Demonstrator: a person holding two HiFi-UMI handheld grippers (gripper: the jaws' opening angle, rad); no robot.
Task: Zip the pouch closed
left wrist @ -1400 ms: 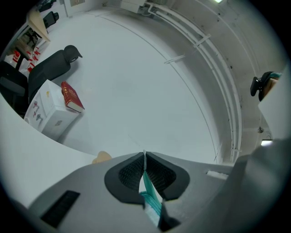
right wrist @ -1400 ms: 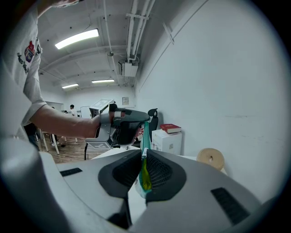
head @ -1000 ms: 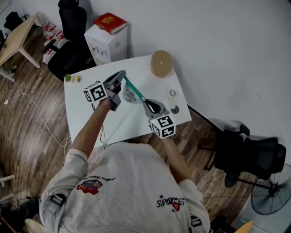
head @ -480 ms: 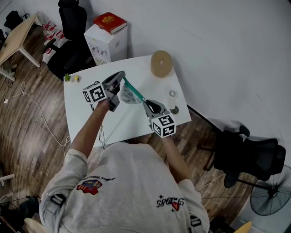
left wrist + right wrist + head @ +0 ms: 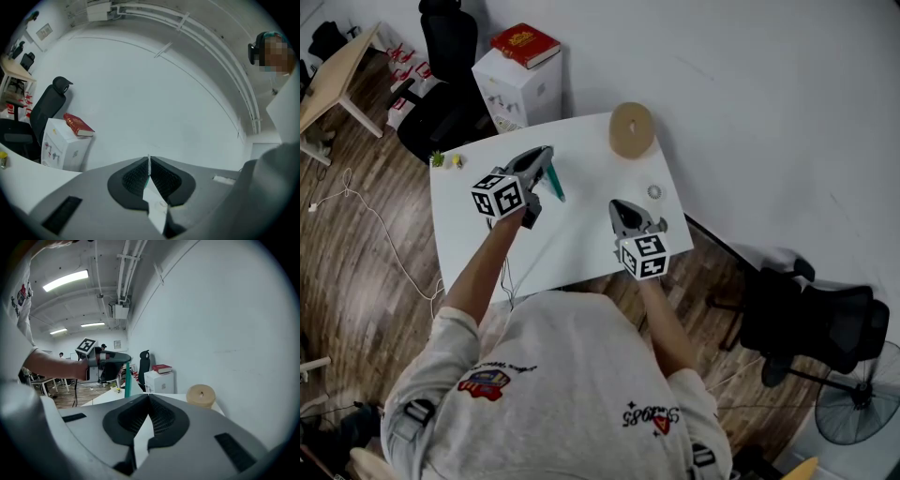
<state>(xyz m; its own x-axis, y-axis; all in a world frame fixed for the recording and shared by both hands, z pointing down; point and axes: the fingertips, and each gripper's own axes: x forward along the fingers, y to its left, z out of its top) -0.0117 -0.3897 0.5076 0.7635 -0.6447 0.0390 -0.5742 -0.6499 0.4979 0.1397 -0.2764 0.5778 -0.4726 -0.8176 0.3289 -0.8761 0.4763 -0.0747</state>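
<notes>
The teal pouch (image 5: 555, 183) hangs edge-on from my left gripper (image 5: 547, 153), above the back left of the white table (image 5: 581, 248). In the left gripper view the left gripper (image 5: 149, 164) is shut on a thin edge of the pouch (image 5: 155, 206). My right gripper (image 5: 619, 204) is off the pouch, to its right, over the table's right side. Its jaws have just been closing and stand shut with nothing between them. From the right gripper (image 5: 149, 397) I see the left gripper (image 5: 123, 358) held level with the pouch (image 5: 127, 378) dangling under it.
A round cork-coloured roll (image 5: 632, 130) lies at the table's back edge, with a small round piece (image 5: 654, 191) near the right edge. A small plant (image 5: 439, 160) sits at the back left corner. Behind stand a white box with a red book (image 5: 525, 47) and a black chair (image 5: 445, 94).
The right gripper has let go of the pouch and drawn away to the right. The pouch, earlier stretched between both grippers, now hangs from the left one alone.
</notes>
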